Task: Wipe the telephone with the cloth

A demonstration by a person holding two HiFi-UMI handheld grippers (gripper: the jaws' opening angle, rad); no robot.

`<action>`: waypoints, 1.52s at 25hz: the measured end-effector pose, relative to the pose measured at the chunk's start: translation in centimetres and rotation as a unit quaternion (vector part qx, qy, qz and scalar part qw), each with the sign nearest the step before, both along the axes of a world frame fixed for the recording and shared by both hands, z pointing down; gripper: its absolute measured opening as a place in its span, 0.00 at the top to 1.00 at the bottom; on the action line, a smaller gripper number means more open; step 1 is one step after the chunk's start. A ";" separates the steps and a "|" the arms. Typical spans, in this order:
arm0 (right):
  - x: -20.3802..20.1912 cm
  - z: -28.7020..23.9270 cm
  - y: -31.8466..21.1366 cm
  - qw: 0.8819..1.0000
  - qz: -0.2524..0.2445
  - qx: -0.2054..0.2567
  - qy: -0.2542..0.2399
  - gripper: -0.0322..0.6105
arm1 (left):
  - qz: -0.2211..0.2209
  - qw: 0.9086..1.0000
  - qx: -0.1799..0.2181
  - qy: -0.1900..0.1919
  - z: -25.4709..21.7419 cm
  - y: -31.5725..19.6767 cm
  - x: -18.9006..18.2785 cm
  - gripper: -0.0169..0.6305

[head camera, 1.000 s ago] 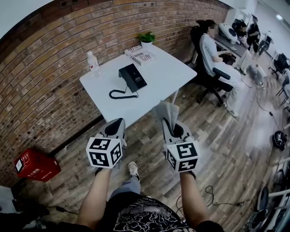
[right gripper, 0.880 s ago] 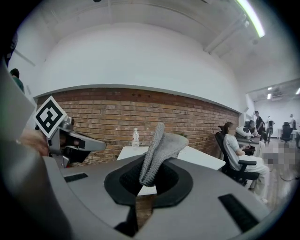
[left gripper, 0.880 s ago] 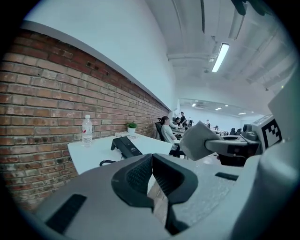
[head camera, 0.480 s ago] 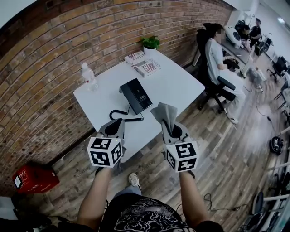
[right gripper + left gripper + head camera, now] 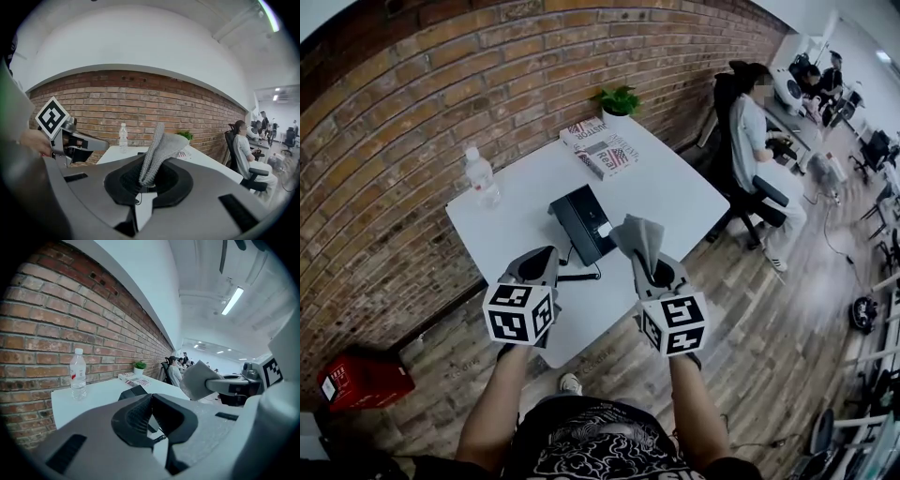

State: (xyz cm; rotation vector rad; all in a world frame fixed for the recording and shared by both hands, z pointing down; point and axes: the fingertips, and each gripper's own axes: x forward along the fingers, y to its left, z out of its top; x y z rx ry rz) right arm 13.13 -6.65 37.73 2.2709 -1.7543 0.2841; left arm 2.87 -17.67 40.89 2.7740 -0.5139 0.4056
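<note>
A black telephone [image 5: 581,223] lies on the white table [image 5: 661,183], its coiled cord [image 5: 575,276] trailing toward the near edge. My right gripper [image 5: 649,264] is shut on a grey cloth [image 5: 638,238], which sticks up from the jaws just right of the phone. In the right gripper view the cloth [image 5: 158,151] stands folded between the pads. My left gripper [image 5: 544,258] hovers over the near table edge by the cord, shut with nothing in it. In the left gripper view the telephone [image 5: 134,390] shows just past the closed jaws [image 5: 151,412].
A water bottle [image 5: 481,178] stands at the table's left. Books [image 5: 605,150] and a potted plant [image 5: 619,98] sit at its far end by the brick wall. A person sits on an office chair [image 5: 755,141] to the right. A red crate [image 5: 356,380] lies on the floor at left.
I have come closer to the table: both grippers, earlier over the floor, now reach over its near edge beside the phone. The cloth stays gripped.
</note>
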 end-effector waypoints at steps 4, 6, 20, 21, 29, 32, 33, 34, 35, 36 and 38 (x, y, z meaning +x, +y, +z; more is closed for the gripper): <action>0.9 0.4 -2.5 1.000 -0.028 -0.001 -0.002 0.93 | -0.006 1.000 -0.003 -0.004 0.7 -1.2 1.0 0.96; 1.4 0.9 -4.0 0.999 -0.052 -0.004 -0.001 0.93 | -0.015 1.000 -0.003 -0.008 1.2 -1.8 1.5 0.96; 4.5 5.1 -16.3 0.953 -0.300 -0.046 0.001 0.93 | -0.181 0.981 -0.028 -0.062 4.9 -6.3 4.8 0.96; 4.3 5.1 -17.2 0.947 -0.319 -0.047 0.002 0.93 | -0.195 0.978 -0.031 -0.063 5.0 -6.4 4.8 0.96; 3.5 6.3 -22.1 0.910 -0.412 -0.054 0.010 0.93 | -0.287 0.955 -0.040 -0.061 5.3 -6.0 2.7 0.96; 3.0 7.2 -23.1 0.897 -0.437 -0.064 0.021 0.93 | -0.324 0.943 -0.041 -0.062 5.5 -5.5 1.3 0.96; 2.9 7.7 -23.3 0.893 -0.444 -0.069 0.024 0.93 | -0.334 0.940 -0.043 -0.061 5.6 -5.2 1.1 0.96; 2.9 8.1 -23.3 0.890 -0.450 -0.073 0.027 0.93 | -0.342 0.937 -0.046 -0.059 5.8 -5.0 0.9 0.96; 2.9 8.6 -23.3 0.887 -0.455 -0.077 0.029 0.93 | -0.349 0.934 -0.049 -0.056 6.0 -4.6 0.8 0.96; 2.8 8.9 -23.3 0.884 -0.460 -0.080 0.029 0.93 | -0.355 0.932 -0.052 -0.053 6.1 -4.3 0.7 0.96; 2.5 9.6 -23.2 0.879 -0.468 -0.086 0.030 0.93 | -0.366 0.928 -0.056 -0.051 6.5 -3.7 0.4 0.96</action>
